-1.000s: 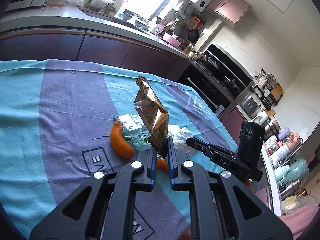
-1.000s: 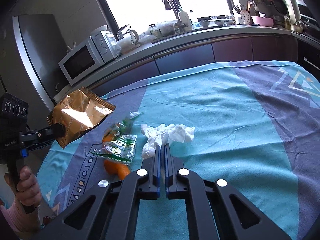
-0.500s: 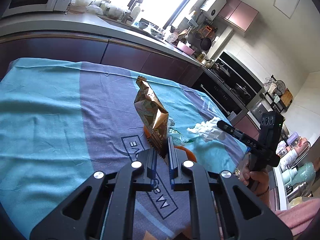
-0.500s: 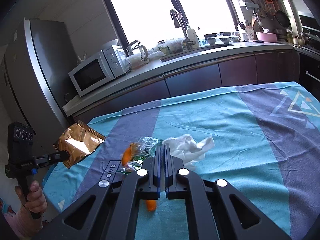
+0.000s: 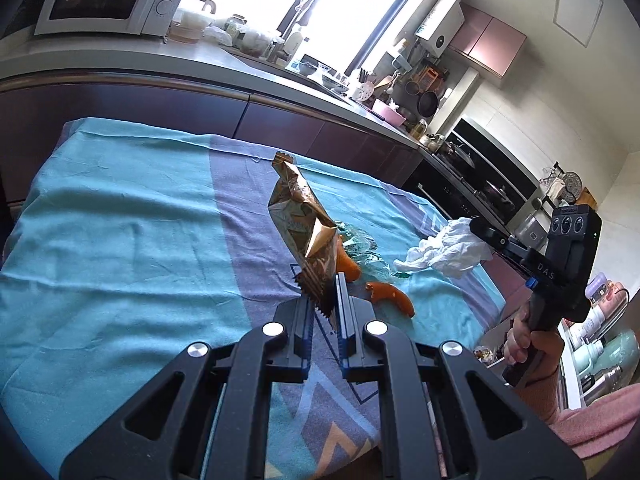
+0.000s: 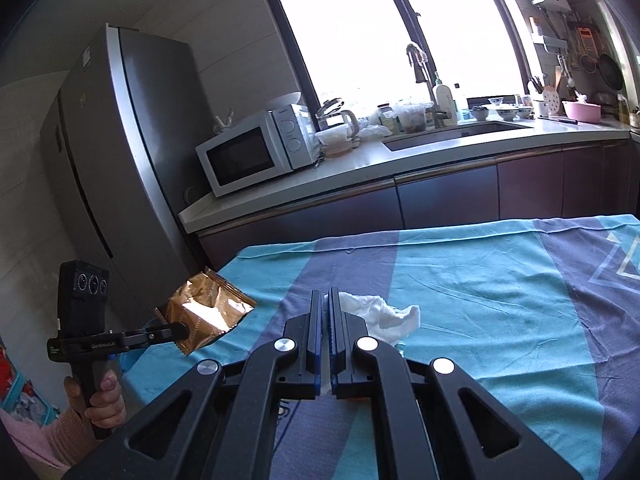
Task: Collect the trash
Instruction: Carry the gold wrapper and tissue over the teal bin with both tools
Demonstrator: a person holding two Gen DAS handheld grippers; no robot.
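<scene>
The left gripper [image 5: 323, 300] is clamped on the serrated bottom edge of a gold foil snack wrapper [image 5: 301, 224], which stands up from its fingers above the near edge of the striped turquoise and purple tablecloth [image 5: 120, 240]. The right gripper [image 6: 325, 308] pinches a crumpled white tissue [image 6: 380, 314] between nearly closed fingers, lifted off the cloth.

Only the left wrist view shows what lies on the table: two pieces of orange peel [image 5: 390, 298] and a clear green-printed plastic wrapper [image 5: 362, 246], close together just behind the foil wrapper. It also shows the right gripper from the side, with "DAS" on its body and the tissue hanging from its tip.

The right wrist view alone shows the grey refrigerator [image 6: 120, 160] and the front of the white microwave [image 6: 256, 152] on the counter, plus the left gripper held out past the table's left edge with the foil wrapper; its white lettering is too small to read.
</scene>
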